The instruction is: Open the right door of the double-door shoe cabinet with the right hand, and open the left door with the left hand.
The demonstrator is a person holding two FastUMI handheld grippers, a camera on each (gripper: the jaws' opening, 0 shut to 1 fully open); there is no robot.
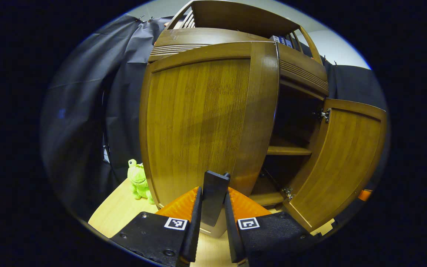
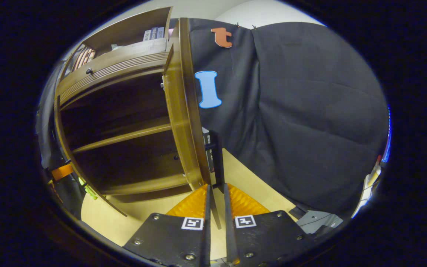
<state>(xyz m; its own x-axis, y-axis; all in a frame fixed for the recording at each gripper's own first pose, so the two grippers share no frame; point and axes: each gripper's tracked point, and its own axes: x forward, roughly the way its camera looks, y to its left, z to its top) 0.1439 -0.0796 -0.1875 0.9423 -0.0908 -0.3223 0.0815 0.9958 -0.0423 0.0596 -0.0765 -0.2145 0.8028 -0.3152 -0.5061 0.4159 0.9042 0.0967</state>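
readable text: none | books [image 2: 153, 33] on cabinet top: spines illegible

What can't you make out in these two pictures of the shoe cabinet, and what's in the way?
- Left gripper view: the left door hides the cabinet's inside behind it.
- Left gripper view: the left gripper covers the lower part of the door's black handle.
- Right gripper view: the right door is edge-on, so its front face is hidden.
- Right gripper view: the upper compartment is too dark to tell contents.

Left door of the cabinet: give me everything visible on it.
The left door is brown wood with a framed, vertically grained panel. It stands upright and swung partly open, its free edge away from the dark cabinet inside. Its black handle sits low on that edge, between the left gripper fingers. A green plush toy sits apart, beside it.
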